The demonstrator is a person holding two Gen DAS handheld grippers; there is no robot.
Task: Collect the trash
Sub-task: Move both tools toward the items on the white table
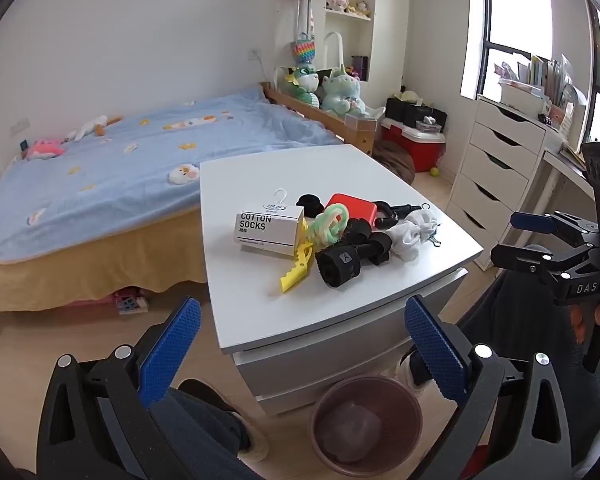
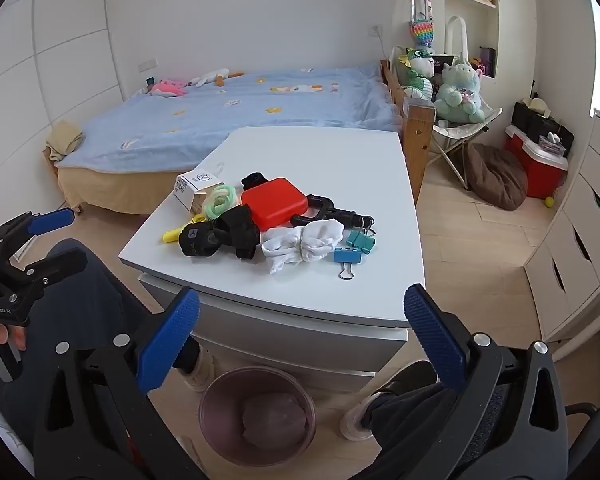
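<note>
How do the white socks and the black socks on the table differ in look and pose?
The white socks lie loose and crumpled, while the black socks are mostly rolled into tight bundles. The white socks sit nearer the binder clips; the black socks sit nearer the yellow plastic piece. The black socks show a small printed mark; the white socks look plain. Both rest untouched on the white table, in the same pile.

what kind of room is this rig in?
Most likely a child's bedroom: a bed with a blue cartoon blanket, plush toys beside the footboard, and a white drawer unit next to a desk by the window.
</note>
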